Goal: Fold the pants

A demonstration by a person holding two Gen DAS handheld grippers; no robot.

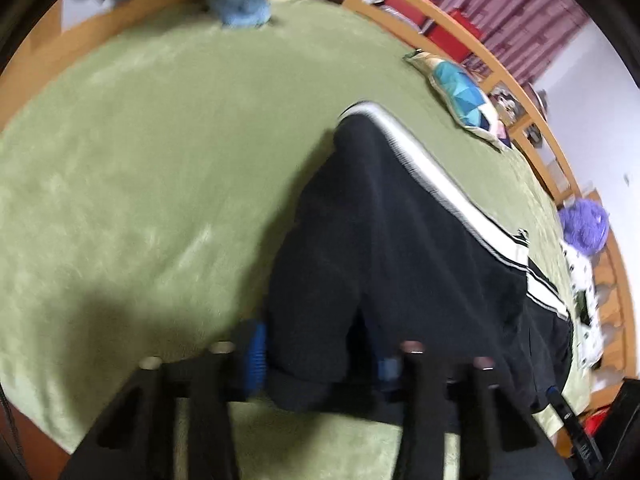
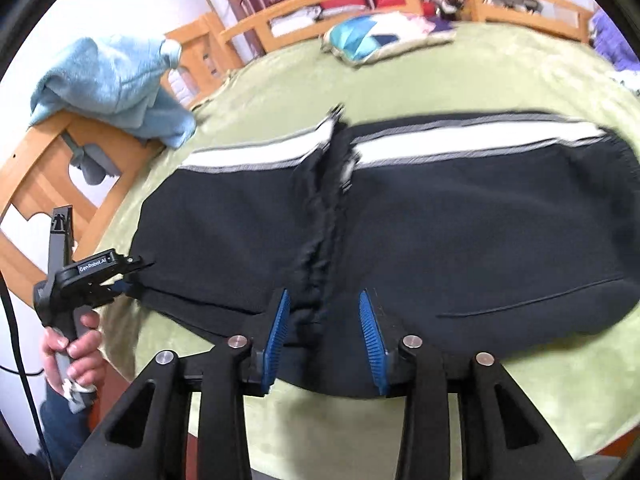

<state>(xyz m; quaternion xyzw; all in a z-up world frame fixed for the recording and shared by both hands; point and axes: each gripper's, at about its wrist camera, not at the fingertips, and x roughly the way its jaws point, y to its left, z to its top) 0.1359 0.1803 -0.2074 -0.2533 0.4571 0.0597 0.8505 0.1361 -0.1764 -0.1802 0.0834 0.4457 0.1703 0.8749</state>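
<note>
Black pants (image 2: 440, 232) with a white side stripe lie across the green bed cover (image 2: 480, 72), folded lengthwise. In the left wrist view the pants (image 1: 400, 240) run away from the gripper, with cloth draped between the blue pads. My left gripper (image 1: 320, 356) has its pads spread, with the pants hem lying between them; it also shows in the right wrist view (image 2: 124, 276) at the pants' left end. My right gripper (image 2: 326, 340) is open, its blue pads on either side of the bunched middle fold at the near edge.
A light blue towel (image 2: 116, 84) hangs over the wooden bed frame (image 2: 40, 168) at the left. A patterned cushion (image 2: 372, 40) lies at the far side of the bed. A purple fluffy item (image 1: 584, 224) and printed cloth sit by the right rail.
</note>
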